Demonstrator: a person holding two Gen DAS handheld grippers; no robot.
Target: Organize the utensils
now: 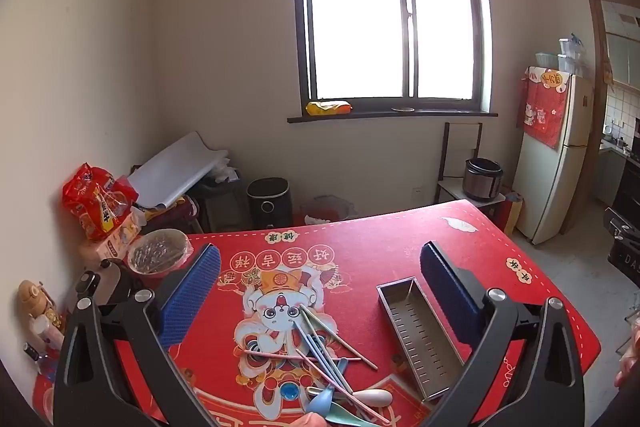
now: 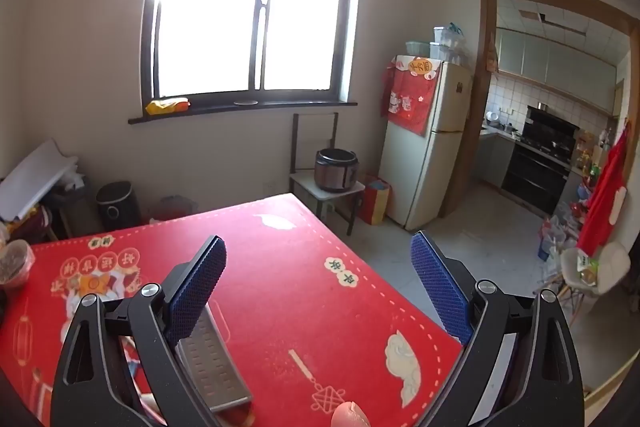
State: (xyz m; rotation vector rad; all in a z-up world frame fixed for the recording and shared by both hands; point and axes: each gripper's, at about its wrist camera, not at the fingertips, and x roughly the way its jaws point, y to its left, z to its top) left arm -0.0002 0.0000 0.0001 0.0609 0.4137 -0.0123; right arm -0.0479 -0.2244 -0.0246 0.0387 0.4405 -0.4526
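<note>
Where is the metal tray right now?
In the left wrist view the metal tray lies empty on the red mat, right of the chopsticks pile. In the right wrist view it sits low left.

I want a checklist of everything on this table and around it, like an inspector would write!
Surface: red printed table mat, mostly bare on the far side.
Job's things: chopsticks and spoons heaped loose; metal utensil box beside them, empty.
Clutter: covered bowl, snack bag, bottles along the mat's left edge.
Grippers: left gripper and right gripper both open, holding nothing, above the table.
Cables: nothing seen.
Surroundings: window, fridge, rice cooker, kitchen doorway.
</note>
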